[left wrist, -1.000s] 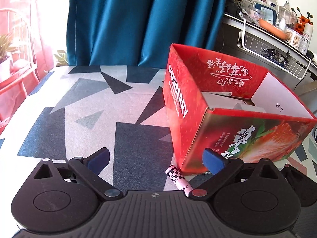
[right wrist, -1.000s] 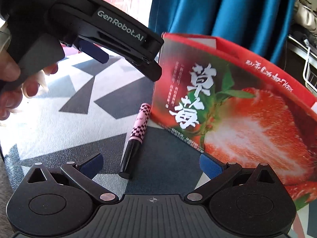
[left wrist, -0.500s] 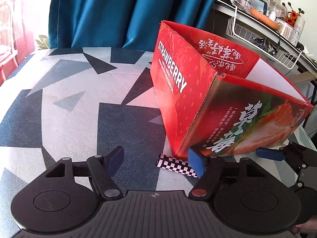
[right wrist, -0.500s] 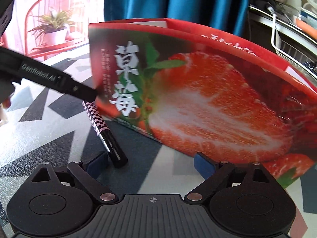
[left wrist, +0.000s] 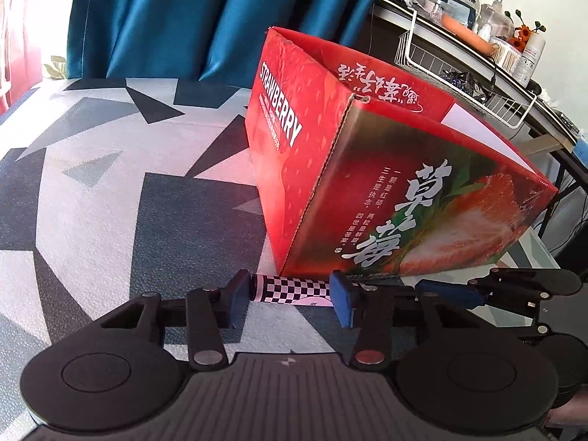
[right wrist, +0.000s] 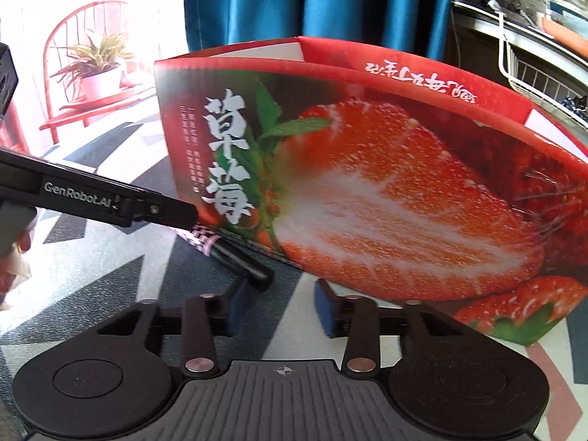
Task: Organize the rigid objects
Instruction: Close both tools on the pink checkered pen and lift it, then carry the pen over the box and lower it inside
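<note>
On the patterned tablecloth point(left wrist: 110, 202), a checkered tube point(left wrist: 294, 290) with a black end lies flat against the foot of the red strawberry box point(left wrist: 367, 169), along its long printed side. Only the left wrist view shows the tube's pink checkered part full on: it runs crosswise through the gap of the left gripper point(left wrist: 289, 297), one end at the left pad, while the right pad covers it and the black part goes on behind that pad towards the right gripper point(right wrist: 282, 303). This view also takes in the box's "STRAWBERRY" end and a wire basket point(left wrist: 459, 84) behind it. The right wrist view alone shows the left gripper from the side, with a hand point(right wrist: 14, 253) at its handle and a fingertip over the checkered part. It also shows the tube's black end just beyond the right gripper's left pad, outside the gap, and a potted plant point(right wrist: 95, 62) on a red shelf. Both pairs of jaws have just been closing. The left pair stands narrowed around a stretch of the tube, though whether the pads press on it I cannot tell. The right pair is narrowed too, with only tablecloth between its pads.
</note>
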The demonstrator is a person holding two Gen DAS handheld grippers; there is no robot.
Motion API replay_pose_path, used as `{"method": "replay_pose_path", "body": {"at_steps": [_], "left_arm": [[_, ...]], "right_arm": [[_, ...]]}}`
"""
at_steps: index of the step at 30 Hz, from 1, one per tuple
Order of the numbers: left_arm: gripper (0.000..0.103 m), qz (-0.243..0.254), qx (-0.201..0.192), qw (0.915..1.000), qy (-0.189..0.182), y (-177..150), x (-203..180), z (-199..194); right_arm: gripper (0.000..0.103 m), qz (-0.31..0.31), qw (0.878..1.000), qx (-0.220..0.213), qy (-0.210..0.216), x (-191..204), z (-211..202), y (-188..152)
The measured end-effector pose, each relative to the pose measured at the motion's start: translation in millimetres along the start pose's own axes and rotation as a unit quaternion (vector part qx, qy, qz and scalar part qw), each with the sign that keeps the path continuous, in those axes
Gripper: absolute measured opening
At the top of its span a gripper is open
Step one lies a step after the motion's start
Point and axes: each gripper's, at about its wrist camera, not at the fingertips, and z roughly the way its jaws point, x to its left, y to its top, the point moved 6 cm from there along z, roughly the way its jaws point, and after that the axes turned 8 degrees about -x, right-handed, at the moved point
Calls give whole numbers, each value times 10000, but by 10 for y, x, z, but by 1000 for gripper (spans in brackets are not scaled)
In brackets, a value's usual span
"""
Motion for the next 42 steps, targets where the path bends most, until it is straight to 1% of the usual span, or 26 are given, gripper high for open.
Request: {"method": "replay_pose_path", "body": {"at_steps": [2, 7, 12, 15, 20, 24, 30, 34, 38, 42], "left_arm": [[43, -29, -5, 10000, -8, -25, -16, -10], [43, 68, -48, 9999, 86, -62, -50, -33], [43, 166, -50, 9998, 112, -57, -61, -16], [43, 134, -44, 9998, 141, -49, -66, -16], [45, 186, -33, 9996, 208, -27, -145, -117], [45, 136, -172, 9996, 179, 52, -235, -328], [45, 379, -608, 9971, 243, 296, -518, -702], [45, 579, -832, 9947, 197, 499, -741, -841], [45, 549, -915, 9943, 26, 669, -921, -827], [45, 553, -897, 9944, -80, 803, -1035, -655]], "right_arm": [[23, -5, 10000, 3, 62, 32, 6, 6], [23, 84, 9999, -17, 85, 36, 14, -2], [25, 77, 9999, -24, 106, -15, 47, 15], [26, -14, 9999, -38, 151, -32, 80, 36], [26, -2, 9999, -44, 144, 2, 14, 52], [26, -25, 9995, -254, 193, -6, -180, 130], [26, -135, 9971, -733, 172, 19, -597, 318], [26, -181, 9941, -1064, 85, -46, -873, 515], [26, -90, 9909, -1345, -57, -227, -1081, 727], [26, -62, 9890, -1454, -257, -418, -1151, 895]]}}
